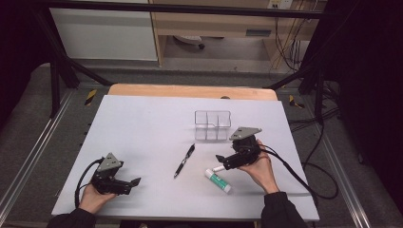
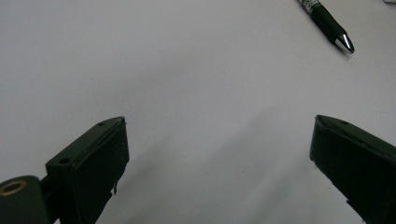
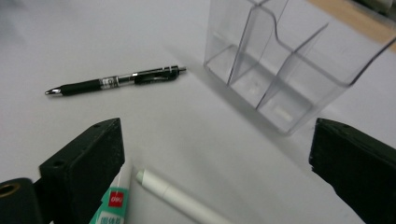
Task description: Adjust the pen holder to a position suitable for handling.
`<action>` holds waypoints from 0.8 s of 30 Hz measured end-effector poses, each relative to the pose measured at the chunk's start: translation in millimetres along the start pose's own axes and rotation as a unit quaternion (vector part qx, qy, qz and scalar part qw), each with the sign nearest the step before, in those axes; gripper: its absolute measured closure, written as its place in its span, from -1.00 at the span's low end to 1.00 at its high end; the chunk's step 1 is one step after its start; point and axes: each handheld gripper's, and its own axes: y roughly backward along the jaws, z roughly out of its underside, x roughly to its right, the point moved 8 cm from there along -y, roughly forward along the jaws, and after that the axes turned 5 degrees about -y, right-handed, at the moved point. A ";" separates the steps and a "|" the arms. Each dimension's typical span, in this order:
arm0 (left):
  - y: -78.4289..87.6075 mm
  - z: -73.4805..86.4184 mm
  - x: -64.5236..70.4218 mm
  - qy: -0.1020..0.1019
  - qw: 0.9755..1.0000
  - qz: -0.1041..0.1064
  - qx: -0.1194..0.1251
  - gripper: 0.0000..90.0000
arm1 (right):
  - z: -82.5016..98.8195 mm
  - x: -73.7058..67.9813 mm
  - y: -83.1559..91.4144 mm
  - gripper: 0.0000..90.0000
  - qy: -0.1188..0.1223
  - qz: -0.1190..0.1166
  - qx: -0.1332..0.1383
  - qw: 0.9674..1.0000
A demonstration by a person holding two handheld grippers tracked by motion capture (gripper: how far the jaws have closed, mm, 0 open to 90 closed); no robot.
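High view shows the right gripper (image 1: 220,158) hovering just beside a white-and-green glue stick (image 1: 218,181) and a slim white pen (image 1: 218,168), with its jaws spread wide and empty. The glue stick lies at the near right of the white table (image 1: 142,123), its long axis running diagonally toward the near-right edge. A black pen (image 1: 184,160) lies mid-table, between the hands, near a clear divided organiser (image 1: 212,125). The left gripper (image 1: 136,182), also gaping and empty, sits well apart, so the right hand looks better placed.
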 end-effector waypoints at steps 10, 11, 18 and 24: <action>-4.3 -11.6 13.0 0.004 1.000 0.004 -0.011 -0.90 | 44.7 2.2 5.8 -0.94 -0.019 0.000 -0.018 1.000; -4.7 -13.2 14.2 0.003 1.000 0.004 -0.013 -0.90 | 47.2 2.4 6.5 -0.94 -0.022 -0.002 -0.019 1.000; -12.1 -27.3 23.6 0.002 1.000 0.006 -0.024 -0.90 | 67.6 9.2 14.7 -0.95 -0.048 -0.003 -0.009 0.999; -20.6 -44.6 36.0 -0.008 1.000 0.012 -0.026 -0.90 | 78.4 12.1 19.4 -0.96 -0.049 0.000 -0.010 0.999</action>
